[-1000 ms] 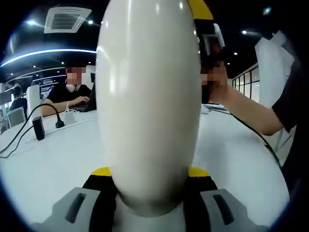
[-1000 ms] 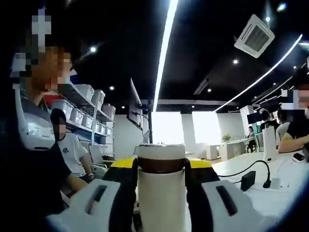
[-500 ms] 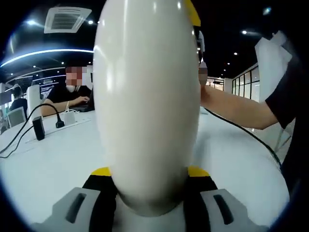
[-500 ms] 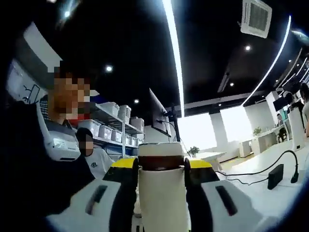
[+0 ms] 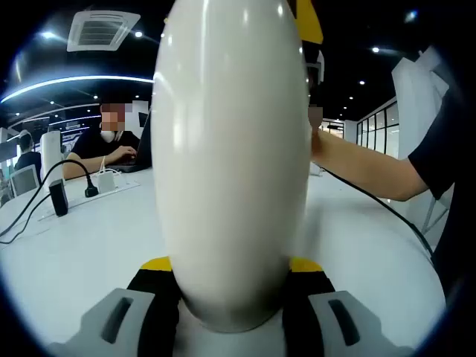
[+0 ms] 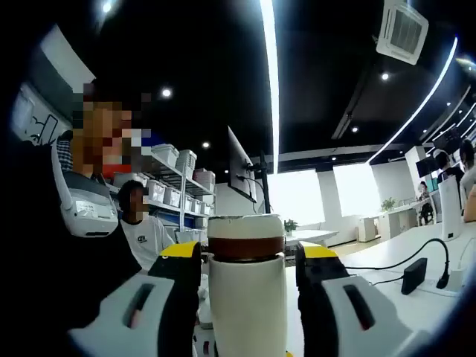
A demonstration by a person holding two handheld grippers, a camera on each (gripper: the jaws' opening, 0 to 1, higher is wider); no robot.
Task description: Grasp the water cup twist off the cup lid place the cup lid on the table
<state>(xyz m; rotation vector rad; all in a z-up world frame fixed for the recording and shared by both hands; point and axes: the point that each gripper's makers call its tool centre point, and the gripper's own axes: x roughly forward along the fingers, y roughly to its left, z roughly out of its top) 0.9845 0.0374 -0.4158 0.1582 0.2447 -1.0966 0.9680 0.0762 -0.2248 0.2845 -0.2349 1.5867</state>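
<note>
A tall white water cup (image 5: 230, 149) stands up the middle of the left gripper view, with my left gripper (image 5: 230, 264) shut on its lower part. Yellow of my right gripper (image 5: 308, 22) shows beside the cup's top. In the right gripper view the cup lid (image 6: 246, 227), white with a brown band, sits on the white cup body (image 6: 248, 312). My right gripper (image 6: 249, 249) stands open around the lid, a slim gap on each side between the yellow pads (image 6: 182, 249) and the lid.
A white table (image 5: 74, 238) spreads below, carrying a black adapter with cables (image 5: 58, 197). A seated person (image 5: 111, 141) works at the far left. A person's forearm (image 5: 372, 171) reaches in from the right. Shelves with boxes (image 6: 178, 160) and a monitor (image 6: 242, 167) stand behind.
My right gripper's jaws have spread slightly and let go of the lid. The right view has swung a little. The left gripper keeps the cup still.
</note>
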